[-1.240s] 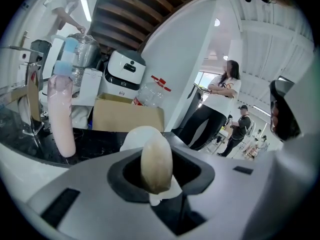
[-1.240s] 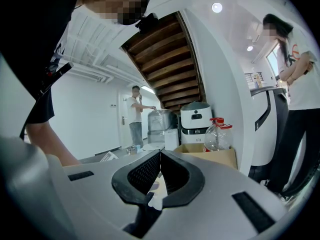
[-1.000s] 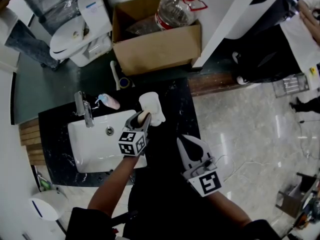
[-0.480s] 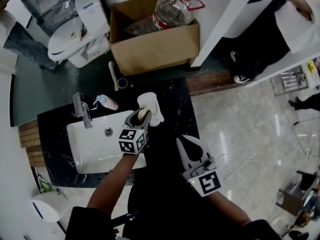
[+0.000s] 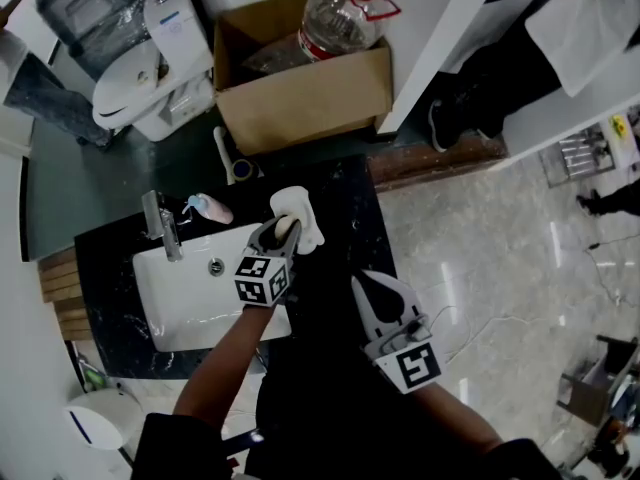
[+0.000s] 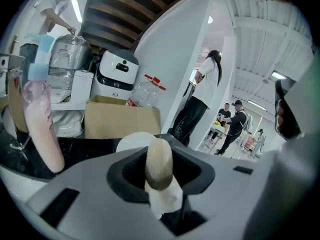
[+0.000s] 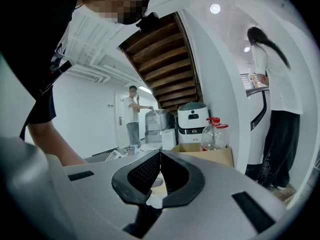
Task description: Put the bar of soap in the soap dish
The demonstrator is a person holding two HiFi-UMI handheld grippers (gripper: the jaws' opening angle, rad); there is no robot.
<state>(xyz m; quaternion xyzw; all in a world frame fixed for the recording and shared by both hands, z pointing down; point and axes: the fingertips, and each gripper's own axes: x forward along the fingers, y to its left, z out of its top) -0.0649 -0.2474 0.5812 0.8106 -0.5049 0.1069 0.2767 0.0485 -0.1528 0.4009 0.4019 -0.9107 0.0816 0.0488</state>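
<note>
A pale beige bar of soap (image 5: pixel 285 230) stands on edge between the jaws of my left gripper (image 5: pixel 282 228), which is shut on it. In the left gripper view the soap (image 6: pixel 159 163) fills the gap of the left gripper (image 6: pixel 159 154). The white soap dish (image 5: pixel 297 204) lies on the black counter (image 5: pixel 345 223) just beyond the jaw tips, and its rim shows as a soap dish (image 6: pixel 131 143) behind the soap. My right gripper (image 5: pixel 363 283) hovers lower right of the sink, shut with nothing in it. The right gripper (image 7: pixel 160 156) shows its pads meeting.
A white sink (image 5: pixel 195 303) with a faucet (image 5: pixel 158 224) is set in the counter to the left. A pink bottle (image 5: pixel 212 207) lies by the faucet. Beyond the counter stand a cardboard box (image 5: pixel 300 93) with a water bottle (image 5: pixel 335 18) and a toilet (image 5: pixel 150 73). People stand at the upper right.
Both grippers stand as before, the soap still gripped near the dish. Only the head view has drifted a little, and a person at the top right has moved.
</note>
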